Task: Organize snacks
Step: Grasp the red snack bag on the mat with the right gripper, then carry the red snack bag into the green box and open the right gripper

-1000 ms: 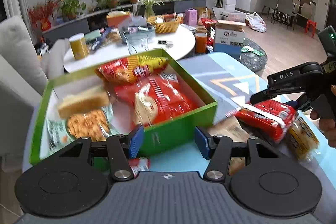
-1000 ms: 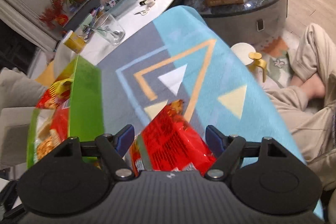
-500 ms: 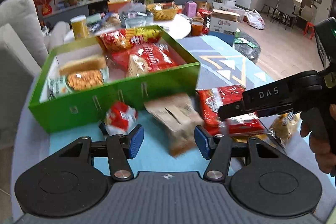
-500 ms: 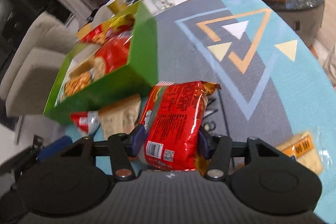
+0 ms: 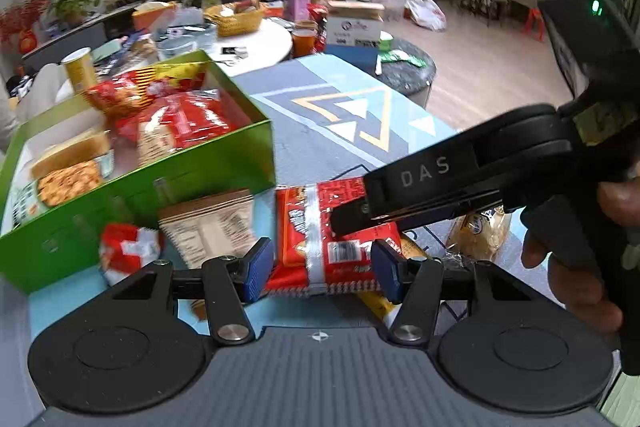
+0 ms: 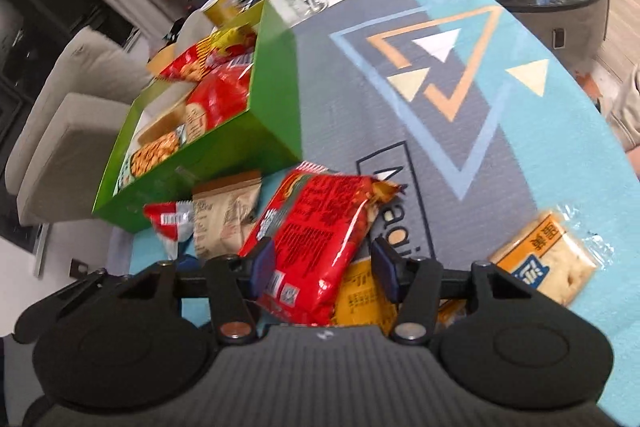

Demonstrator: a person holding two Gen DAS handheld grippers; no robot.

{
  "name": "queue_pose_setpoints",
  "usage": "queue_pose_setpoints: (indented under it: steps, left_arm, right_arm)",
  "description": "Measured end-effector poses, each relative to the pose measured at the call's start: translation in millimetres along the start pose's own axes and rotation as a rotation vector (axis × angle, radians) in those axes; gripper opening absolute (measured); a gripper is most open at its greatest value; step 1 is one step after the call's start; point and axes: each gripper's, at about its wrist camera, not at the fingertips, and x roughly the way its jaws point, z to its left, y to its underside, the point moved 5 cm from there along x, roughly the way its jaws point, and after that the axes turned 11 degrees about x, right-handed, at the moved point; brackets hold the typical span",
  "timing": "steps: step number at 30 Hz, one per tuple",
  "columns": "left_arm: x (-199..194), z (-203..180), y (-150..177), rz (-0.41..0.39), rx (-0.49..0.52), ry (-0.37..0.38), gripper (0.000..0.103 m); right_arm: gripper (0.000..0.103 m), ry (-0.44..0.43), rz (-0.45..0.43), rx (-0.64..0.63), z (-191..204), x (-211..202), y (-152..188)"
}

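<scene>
Red snack pkt (image 6: 316,247) clamped in right tongs (image 6: 323,269), left tongs (image 5: 322,273) open, green box (image 5: 168,195) nearby

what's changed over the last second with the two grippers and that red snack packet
The right gripper has just been closing and now pinches the flat red foil snack packet, which lay between open jaws before. The left gripper, jaws unchanged, pulled back from the green cardboard box and swung toward that packet. Box contents unchanged.
</scene>
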Motion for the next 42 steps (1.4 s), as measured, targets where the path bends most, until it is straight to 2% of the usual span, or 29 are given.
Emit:
queue_pose_setpoints:
  steps: [3,11,14,22,32,36,42]
  left_arm:
    - [14,2,-3,0.013,0.015,0.004,0.052]
    - [33,21,-1,0.031,-0.112,0.086,0.06]
    - [35,19,2,0.019,-0.139,0.13,0.054]
    - [21,8,5,-0.007,-0.136,0.155,0.051]
    - [-28,5,-11,-0.123,-0.067,0.06,0.05]
    - [-45,19,-20,-0.148,-0.046,-0.01,0.05]
    - [-61,54,-32,-0.19,-0.072,-0.082,0.05]
  right_arm:
    - [0.035,-0.003,-0.001,-0.005,1,2,-3]
    - [0.035,-0.008,0.001,-0.034,4,17,-6]
    - [0.033,-0.003,-0.012,-0.049,4,15,-5]
    - [0.033,0.017,-0.043,-0.083,6,5,1]
    - [0.034,-0.04,-0.139,-0.128,38,-31,-3]
    - [0.034,-0.084,-0.159,-0.152,63,-34,-10]
    - [0.034,-0.134,-0.182,-0.192,99,-31,-23]
